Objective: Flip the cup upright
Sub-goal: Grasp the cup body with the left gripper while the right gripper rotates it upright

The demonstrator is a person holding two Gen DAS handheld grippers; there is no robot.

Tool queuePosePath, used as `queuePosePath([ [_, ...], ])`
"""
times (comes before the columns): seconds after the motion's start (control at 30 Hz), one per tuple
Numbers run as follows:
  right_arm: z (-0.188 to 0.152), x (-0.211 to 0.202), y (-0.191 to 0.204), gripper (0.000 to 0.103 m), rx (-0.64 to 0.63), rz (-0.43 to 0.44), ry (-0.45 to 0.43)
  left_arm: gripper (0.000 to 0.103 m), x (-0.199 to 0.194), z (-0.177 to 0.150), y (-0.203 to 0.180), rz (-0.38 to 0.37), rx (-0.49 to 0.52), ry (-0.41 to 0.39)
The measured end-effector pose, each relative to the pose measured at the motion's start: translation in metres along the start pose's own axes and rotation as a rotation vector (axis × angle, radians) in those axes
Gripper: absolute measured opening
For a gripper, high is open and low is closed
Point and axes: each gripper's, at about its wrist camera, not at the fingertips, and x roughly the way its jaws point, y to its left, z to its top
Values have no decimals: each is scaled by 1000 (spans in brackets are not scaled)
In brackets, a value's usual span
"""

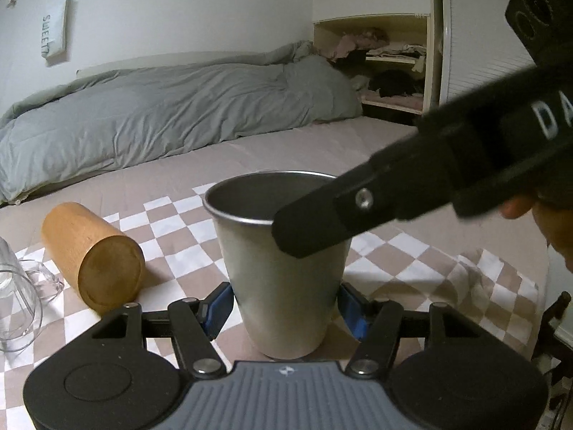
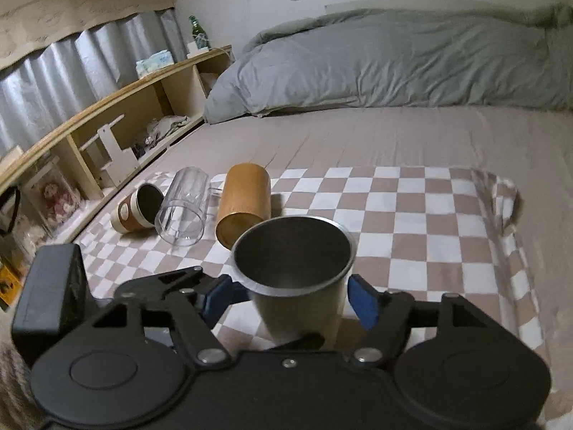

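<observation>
A steel cup (image 1: 283,268) stands upright, mouth up, on the checkered cloth (image 1: 412,272). My left gripper (image 1: 284,304) has its blue pads on both sides of the cup's lower body, touching it. In the right wrist view the same cup (image 2: 293,272) sits between my right gripper's (image 2: 295,297) blue pads; the right pad (image 2: 363,299) stands a little off the wall. The right gripper's black finger (image 1: 322,222) crosses the cup's rim in the left wrist view.
A wooden cup (image 2: 243,204) lies on its side, with a clear glass (image 2: 184,208) and a brown-banded cup (image 2: 138,208) also on their sides to the left. A grey duvet (image 2: 376,61) lies behind; a wooden shelf (image 2: 107,125) runs along the left.
</observation>
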Motion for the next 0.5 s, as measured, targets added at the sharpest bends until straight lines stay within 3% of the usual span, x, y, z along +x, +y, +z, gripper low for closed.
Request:
queuePosePath([
  [0.13, -3, 0, 9, 78, -63, -9, -31, 67, -4, -1, 0, 7, -12, -15],
  [0.27, -1, -5, 8, 78, -39, 25, -37, 82, -19, 3, -5, 19, 10, -109],
  [0.5, 0, -12, 1, 78, 40, 59, -54, 77, -19, 9, -9, 34, 11, -158],
])
